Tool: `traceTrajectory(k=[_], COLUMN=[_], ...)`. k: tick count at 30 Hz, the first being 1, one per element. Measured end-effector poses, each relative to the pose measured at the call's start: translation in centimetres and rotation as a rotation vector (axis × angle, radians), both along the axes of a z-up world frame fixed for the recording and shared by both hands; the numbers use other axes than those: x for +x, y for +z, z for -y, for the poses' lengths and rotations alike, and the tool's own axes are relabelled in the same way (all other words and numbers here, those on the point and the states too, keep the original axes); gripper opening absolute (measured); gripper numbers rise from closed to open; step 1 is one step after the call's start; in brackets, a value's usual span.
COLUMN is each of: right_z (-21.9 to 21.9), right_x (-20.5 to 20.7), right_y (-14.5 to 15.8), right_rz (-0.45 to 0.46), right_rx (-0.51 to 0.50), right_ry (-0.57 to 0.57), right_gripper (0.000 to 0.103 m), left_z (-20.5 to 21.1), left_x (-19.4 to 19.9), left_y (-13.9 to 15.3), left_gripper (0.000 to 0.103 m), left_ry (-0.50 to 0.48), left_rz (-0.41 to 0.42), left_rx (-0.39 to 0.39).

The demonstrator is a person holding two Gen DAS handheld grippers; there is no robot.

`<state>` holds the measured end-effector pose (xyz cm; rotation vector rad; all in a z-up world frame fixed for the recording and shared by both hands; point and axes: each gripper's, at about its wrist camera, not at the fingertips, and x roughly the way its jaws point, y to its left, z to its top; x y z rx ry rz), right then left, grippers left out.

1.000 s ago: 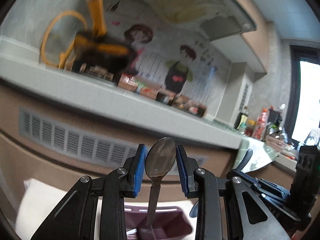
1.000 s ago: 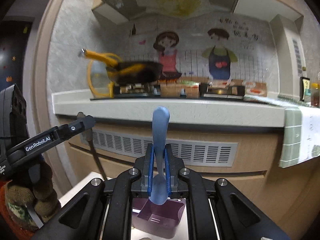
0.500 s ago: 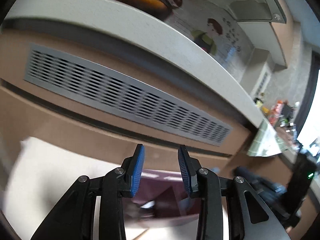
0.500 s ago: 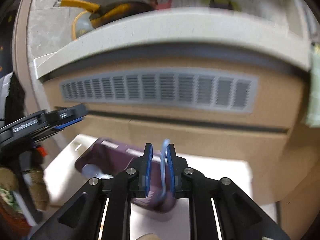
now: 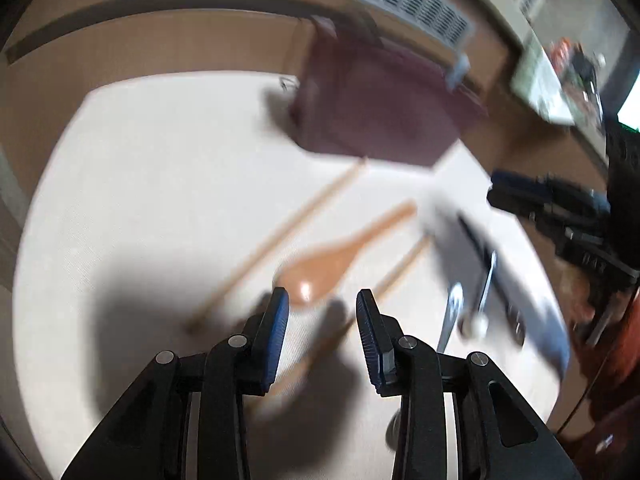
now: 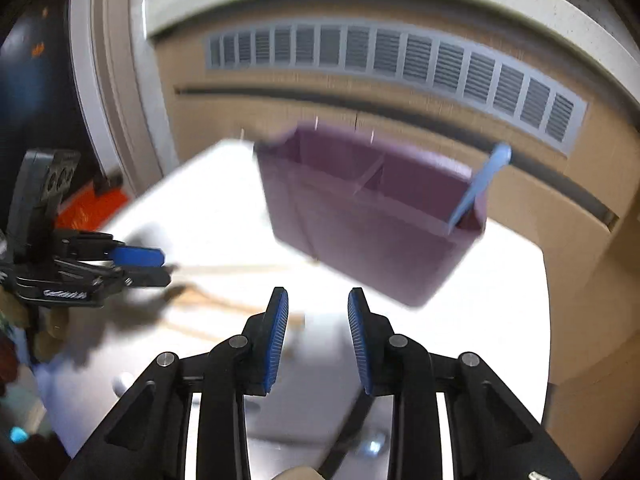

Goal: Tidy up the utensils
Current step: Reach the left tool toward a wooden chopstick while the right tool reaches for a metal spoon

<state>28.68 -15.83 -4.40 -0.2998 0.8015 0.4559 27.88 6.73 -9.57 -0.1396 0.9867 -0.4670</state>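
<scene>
A purple divided utensil holder (image 6: 372,208) stands at the far side of the white table (image 5: 140,168); it also shows in the left wrist view (image 5: 380,108). A light blue utensil (image 6: 478,184) leans in its right compartment. My left gripper (image 5: 320,320) is open and empty, low over a brown wooden spoon (image 5: 332,260) and wooden chopsticks (image 5: 276,244) lying on the table. My right gripper (image 6: 318,320) is open and empty, in front of the holder. Everything is motion-blurred.
A grey tray (image 5: 496,276) with metal utensils (image 5: 452,316) lies at the right of the left wrist view. A brown cabinet front with a grey vent grille (image 6: 400,60) stands behind the table. The right gripper shows in the left wrist view (image 5: 552,204).
The left gripper let go of the metal spoon and the right gripper let go of the blue utensil, which now stands in the holder. Both grippers opened and tilted down toward the table.
</scene>
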Motion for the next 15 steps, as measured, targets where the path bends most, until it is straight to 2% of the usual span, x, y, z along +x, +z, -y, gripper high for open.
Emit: traceTrajectory(k=[2,6,11,13,15], right_z=[0.9,3.8,5.5,5.9,5.9], right_x=[-0.7,-1.2,-2.5,-3.5,-4.4], right_y=[-0.6,-0.8,-2.0,-2.3,-2.4], right_rz=[-0.020,-0.044,-0.019,-0.023,-0.050], right_rx=[0.004,0.005,-0.125,-0.133,-0.084], right_ry=[-0.023,-0.127,-0.266,-0.248,-0.161], right_gripper=[0.028,0.028,0.028,0.028,0.028], left_z=[0.8,1.7,3.3,3.7,4.2], left_x=[-0.7,-1.6,-3.6,-4.5,-5.1], left_y=[0.0,0.2,0.2,0.4,0.3], left_gripper=[0.036,0.036,0.036,0.036,0.036], left_ry=[-0.022,-0.045,-0.075,-0.083,-0.091], left_rz=[0.030,-0.007,-0.013,-0.024,-0.039], left_rx=[0.043,0.026,0.064,0.052,0.044])
